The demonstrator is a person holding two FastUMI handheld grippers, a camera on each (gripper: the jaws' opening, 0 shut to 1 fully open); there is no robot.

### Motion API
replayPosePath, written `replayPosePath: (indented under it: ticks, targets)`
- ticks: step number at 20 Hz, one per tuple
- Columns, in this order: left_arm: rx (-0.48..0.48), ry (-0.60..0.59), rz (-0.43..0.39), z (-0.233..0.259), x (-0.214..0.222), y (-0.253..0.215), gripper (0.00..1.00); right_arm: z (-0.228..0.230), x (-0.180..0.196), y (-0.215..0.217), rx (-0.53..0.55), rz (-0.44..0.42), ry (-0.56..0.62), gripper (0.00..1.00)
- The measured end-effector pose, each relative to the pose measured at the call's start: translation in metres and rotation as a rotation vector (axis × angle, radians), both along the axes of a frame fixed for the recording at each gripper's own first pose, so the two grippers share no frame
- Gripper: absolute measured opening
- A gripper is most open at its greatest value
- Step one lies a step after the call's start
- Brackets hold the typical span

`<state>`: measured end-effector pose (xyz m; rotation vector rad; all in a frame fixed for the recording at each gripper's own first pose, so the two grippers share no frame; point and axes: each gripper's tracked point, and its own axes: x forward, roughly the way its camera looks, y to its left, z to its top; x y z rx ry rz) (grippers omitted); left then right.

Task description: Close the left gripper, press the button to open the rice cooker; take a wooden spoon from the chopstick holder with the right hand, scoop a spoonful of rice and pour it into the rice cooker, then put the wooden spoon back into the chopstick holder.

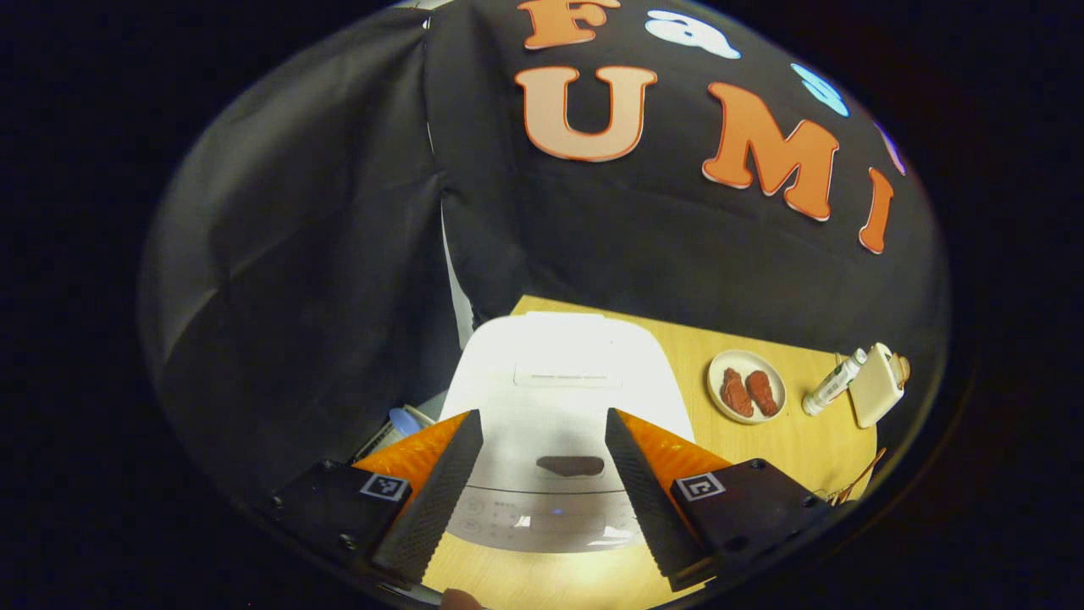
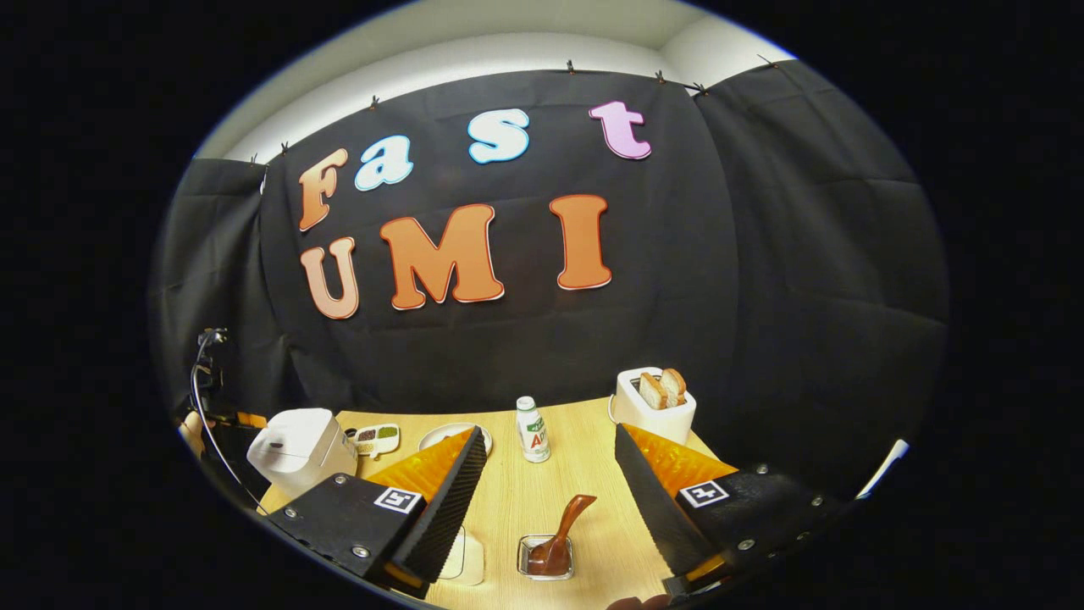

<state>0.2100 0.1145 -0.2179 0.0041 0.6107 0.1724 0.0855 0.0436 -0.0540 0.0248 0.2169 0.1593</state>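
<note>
White rice cooker [image 1: 559,424], lid down, was framed just beyond the spread left gripper [image 1: 542,483]; closing it before pressing the button [image 1: 570,465] was judged next. Farther right, the spread right gripper [image 2: 550,491] was held over the wooden spoon [image 2: 561,529].

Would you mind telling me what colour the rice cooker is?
White; the rice cooker shows best in the left gripper view.

My left gripper view looks down close over the cooker [image 1: 563,415], facing the wall. My right gripper view sits farther back, cooker [image 2: 301,449] at its left. Both share cooker, bottle [image 1: 834,383] [image 2: 532,429] and counter [image 1: 804,440] [image 2: 584,440].
</note>
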Motion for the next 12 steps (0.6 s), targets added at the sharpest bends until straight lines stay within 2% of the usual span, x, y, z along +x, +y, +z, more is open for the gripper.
replayPosePath:
  ticks: [3, 7, 12]
  targets:
    - [0.019, -0.149, -0.019, 0.067, -0.006, -0.007, 0.98, 0.019, 0.001, 0.003, -0.018, 0.004, -0.041, 0.95]
    - [-0.023, -0.322, -0.064, 0.157, -0.031, -0.032, 0.98, 0.044, -0.002, 0.012, -0.013, 0.020, -0.084, 0.95]
    - [-0.029, -0.455, -0.126, 0.230, -0.078, -0.056, 0.98, 0.068, -0.007, 0.028, -0.013, 0.053, -0.130, 0.95]
